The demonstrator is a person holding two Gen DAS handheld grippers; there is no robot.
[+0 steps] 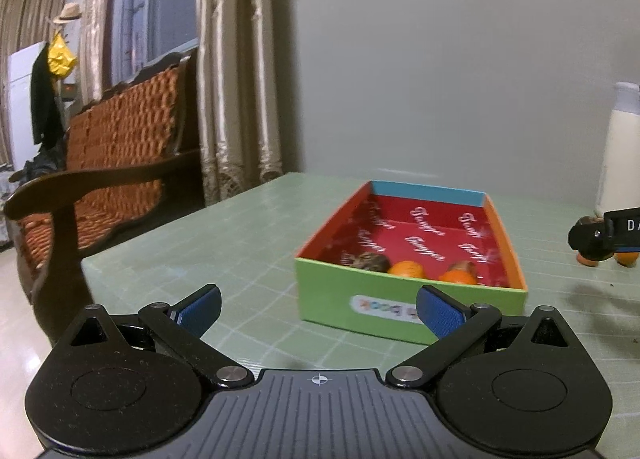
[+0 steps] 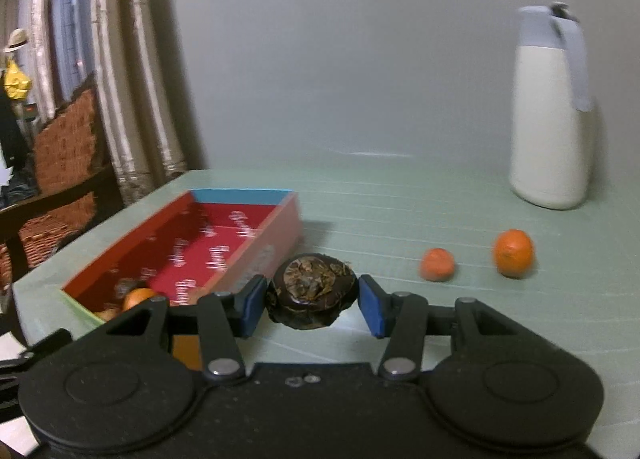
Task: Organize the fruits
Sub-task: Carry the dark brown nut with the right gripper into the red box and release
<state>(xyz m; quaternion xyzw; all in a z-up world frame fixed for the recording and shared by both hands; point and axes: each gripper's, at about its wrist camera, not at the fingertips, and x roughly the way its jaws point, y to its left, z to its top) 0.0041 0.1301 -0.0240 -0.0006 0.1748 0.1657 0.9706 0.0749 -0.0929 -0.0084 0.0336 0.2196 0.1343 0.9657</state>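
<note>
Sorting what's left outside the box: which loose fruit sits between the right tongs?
The dark brown fruit, between the right tongs; both oranges lie farther right.

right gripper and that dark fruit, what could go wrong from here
The right gripper brackets the dark fruit, but the right pad looks slightly apart from it, so closing unevenly could nudge it sideways. The fruit is rounded and might slip or roll. It also sits close to the box wall, so the left finger could bump the box while lifting.
</note>
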